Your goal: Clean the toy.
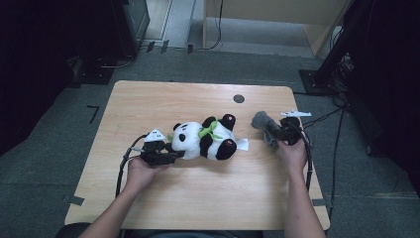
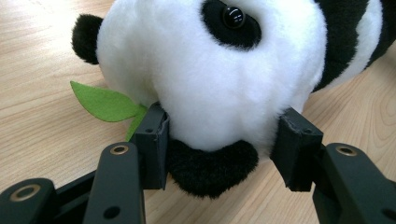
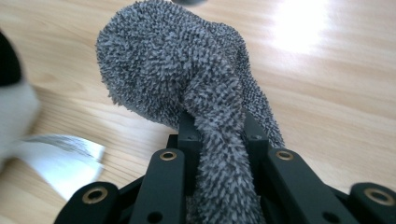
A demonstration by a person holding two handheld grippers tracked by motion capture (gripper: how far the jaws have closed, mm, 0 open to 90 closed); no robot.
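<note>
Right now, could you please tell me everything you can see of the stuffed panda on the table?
The panda is a plush toy of soft white and black fur, with black ears, a black eye patch around a shiny bead eye, red-marked black paws, a green ribbon at its neck and a green felt leaf beside its head. A white tag sticks out at its rear. It lies on its side on the wooden table, head toward the left gripper, whose jaws press into both sides of its head.
</note>
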